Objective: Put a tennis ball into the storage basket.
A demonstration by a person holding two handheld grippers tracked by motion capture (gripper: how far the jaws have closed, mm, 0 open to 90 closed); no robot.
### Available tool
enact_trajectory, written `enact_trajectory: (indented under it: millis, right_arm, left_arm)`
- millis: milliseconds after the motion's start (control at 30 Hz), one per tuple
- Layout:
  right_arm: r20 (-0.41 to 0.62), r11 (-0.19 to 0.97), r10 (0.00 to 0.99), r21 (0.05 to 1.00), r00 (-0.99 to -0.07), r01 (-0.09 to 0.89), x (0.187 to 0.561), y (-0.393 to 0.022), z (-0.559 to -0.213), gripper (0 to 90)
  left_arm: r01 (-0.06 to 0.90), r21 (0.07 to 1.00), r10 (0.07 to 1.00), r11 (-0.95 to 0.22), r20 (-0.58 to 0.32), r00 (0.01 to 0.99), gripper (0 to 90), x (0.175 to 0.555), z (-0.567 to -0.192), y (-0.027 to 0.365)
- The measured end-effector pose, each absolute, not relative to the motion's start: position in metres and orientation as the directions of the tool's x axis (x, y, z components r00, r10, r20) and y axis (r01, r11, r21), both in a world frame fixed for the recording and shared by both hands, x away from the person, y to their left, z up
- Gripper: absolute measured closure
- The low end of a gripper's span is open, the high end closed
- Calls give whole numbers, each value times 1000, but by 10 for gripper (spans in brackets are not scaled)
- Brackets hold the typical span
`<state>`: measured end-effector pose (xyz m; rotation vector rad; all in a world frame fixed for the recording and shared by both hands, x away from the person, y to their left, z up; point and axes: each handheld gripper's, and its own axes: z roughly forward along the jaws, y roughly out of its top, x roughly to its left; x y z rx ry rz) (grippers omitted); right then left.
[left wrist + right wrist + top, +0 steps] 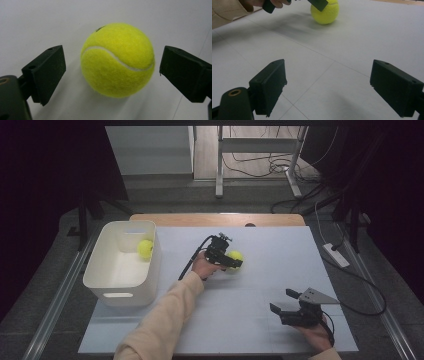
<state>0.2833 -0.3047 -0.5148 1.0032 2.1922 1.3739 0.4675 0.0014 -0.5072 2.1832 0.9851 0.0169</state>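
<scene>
A yellow tennis ball [235, 256] lies on the white table mat near its middle. My left gripper [234, 259] reaches over it from the left. In the left gripper view the ball [117, 60] sits between the two black jaws with a gap on each side, so the left gripper [112, 63] is open around it. The right gripper [282, 301] rests near the front right of the mat, open, with nothing but bare mat between its jaws [328, 82]. From there the ball [325, 12] shows farther off.
A white plastic bin [122, 295] stands at the left edge of the mat with a second tennis ball [145, 249] inside against its right wall. A sleeved forearm [165, 320] crosses the front left of the mat. Cables trail off the table's right side.
</scene>
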Motion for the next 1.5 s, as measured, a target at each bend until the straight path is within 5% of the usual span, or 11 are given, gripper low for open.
enact_trajectory:
  millis: [233, 1500]
  right_arm:
    - [66, 270, 731, 886, -679, 377, 283, -305, -515, 133]
    - [57, 271, 735, 888, -675, 370, 282, -307, -514, 135]
  left_arm:
    - [629, 636, 632, -448, -272, 725, 257, 466, -510, 0]
    - [559, 693, 624, -455, -200, 755, 276, 449, -487, 10]
